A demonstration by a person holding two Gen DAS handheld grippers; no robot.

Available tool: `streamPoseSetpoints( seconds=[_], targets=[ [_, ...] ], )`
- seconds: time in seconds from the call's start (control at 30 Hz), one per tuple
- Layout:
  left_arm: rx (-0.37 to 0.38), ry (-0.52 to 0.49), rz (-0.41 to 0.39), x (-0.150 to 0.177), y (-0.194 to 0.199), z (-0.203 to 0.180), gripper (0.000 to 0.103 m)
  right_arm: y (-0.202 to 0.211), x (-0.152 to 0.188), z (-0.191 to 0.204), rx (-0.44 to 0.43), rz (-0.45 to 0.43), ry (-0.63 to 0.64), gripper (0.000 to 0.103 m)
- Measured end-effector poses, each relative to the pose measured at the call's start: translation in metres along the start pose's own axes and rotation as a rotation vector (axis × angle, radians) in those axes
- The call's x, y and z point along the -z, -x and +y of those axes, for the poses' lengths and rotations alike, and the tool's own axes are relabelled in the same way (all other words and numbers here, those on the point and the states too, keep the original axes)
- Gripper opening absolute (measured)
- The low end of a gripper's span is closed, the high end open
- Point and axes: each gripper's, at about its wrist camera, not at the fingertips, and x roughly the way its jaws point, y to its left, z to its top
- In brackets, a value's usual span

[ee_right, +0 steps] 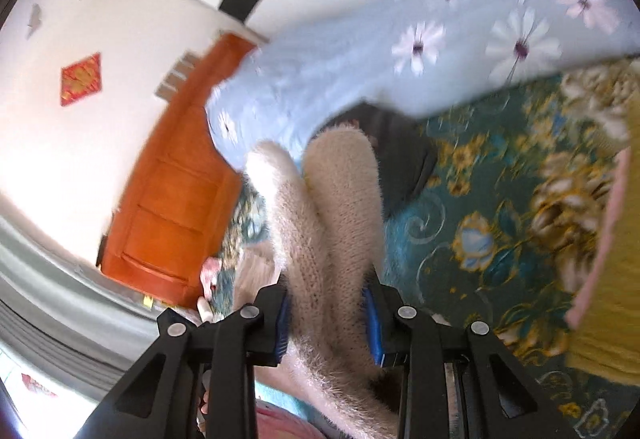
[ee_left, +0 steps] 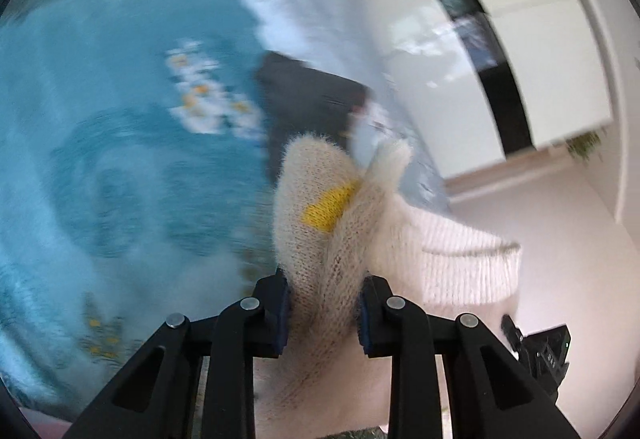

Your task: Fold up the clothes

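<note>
Fuzzy sweater [ee_left: 320, 239] between both jaws.

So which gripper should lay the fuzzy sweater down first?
Probably left: the left gripper pinches the sweater by its ribbed hem over open bedspread; the right gripper faces clutter.

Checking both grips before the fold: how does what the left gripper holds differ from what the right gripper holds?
The left gripper pinches cream knit showing a yellow patch and a white ribbed cuff; the right gripper pinches plain beige fuzzy knit, no patch or cuff visible. Both are shut on bunched fuzzy fabric, lifted above the teal floral bedspread.
</note>
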Motion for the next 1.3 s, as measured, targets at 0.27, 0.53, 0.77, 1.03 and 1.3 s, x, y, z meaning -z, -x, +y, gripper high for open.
streamPoseSetpoints(
  seconds=[0.27, 0.53, 0.77, 1.03, 1.3],
  targets=[
    [0.154, -0.263, 0.128, 0.050, -0.054, -0.151, 0.026, 0.141, 0.009, -0.040, 0.074, -0.213, -0.051, 0.032],
    [0.166, -0.537, 0.320, 0.126, -0.129, -0.263, 0.027, 0.258, 0.039, -0.117, 0.194, -0.412, -0.188, 0.032],
    [-0.042, -0.486, 0.451, 0.149, -0.208, -0.216, 0.027, 0.249, 0.068, -0.220, 0.251, -0.436, -0.465, 0.032],
    [0.084, -0.512, 0.421, 0.142, -0.195, -0.242, 0.025, 0.252, 0.062, -0.223, 0.164, -0.489, -0.442, 0.032],
    [0.077, -0.602, 0.422, 0.150, -0.215, -0.285, 0.028, 0.276, 0.065, -0.229, 0.175, -0.697, -0.450, 0.032]
  ],
)
